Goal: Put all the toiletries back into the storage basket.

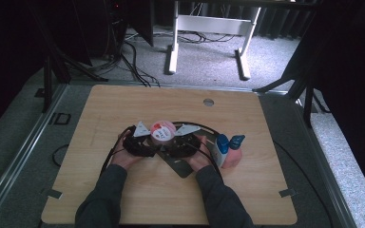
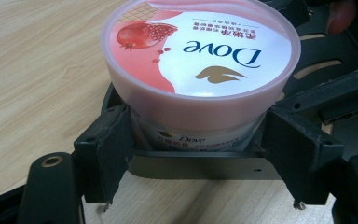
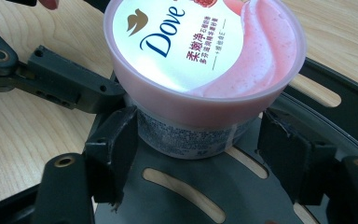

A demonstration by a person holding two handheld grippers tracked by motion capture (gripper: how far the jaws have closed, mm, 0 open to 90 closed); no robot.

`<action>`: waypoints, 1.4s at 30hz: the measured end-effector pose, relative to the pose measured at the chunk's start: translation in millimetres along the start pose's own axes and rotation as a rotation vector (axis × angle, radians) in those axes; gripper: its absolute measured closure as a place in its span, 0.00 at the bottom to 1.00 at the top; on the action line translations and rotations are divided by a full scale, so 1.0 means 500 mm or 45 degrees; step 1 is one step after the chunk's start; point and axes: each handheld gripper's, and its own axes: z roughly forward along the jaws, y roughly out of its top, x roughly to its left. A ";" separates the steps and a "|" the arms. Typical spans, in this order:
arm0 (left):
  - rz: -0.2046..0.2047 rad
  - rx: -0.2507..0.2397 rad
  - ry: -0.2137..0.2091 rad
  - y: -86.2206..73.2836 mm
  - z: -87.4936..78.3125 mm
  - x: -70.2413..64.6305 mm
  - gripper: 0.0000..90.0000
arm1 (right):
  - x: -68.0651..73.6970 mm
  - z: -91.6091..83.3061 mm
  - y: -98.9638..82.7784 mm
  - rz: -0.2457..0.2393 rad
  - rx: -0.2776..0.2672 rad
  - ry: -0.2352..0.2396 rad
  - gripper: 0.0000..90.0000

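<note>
Dark-sleeved forearms [image 1: 107, 199] reached in over the pale wood-grain table [image 1: 123, 209] as a person brought two black tools to bear on one container. The left claw [image 2: 198, 133] pinched the round pink plastic tub [image 2: 200, 51] just under its overhanging lid, both rubbery pads flat against the wall. The right claw [image 3: 198, 140] stood spread around the same tub from the opposite side, one pad touching the labelled wall and the other apparently a sliver clear of it.

The tub sat upright at mid-table on a thin dark slotted plate [image 3: 191, 186], its smooth lid glossy enough to throw back the room light (the print showed a pomegranate and a swirl of cream). The work appeared to be at the grasping stage: the next move probably called for the right claw to finish closing squarely on the slick, slightly tapered wall, below the lid's rim, before any lift or twist.

Just to the right stood a white bottle with a blue cap [image 1: 222, 151] beside a pink blue-capped container [image 1: 235, 154]. Beyond the table's far edge, a white metal desk frame [image 1: 209, 23] rested on grey carpet.
</note>
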 end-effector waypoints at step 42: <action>0.000 -0.148 -0.045 0.068 -0.027 -0.049 0.66 | 0.034 -0.034 -0.083 -0.005 0.033 -0.008 0.85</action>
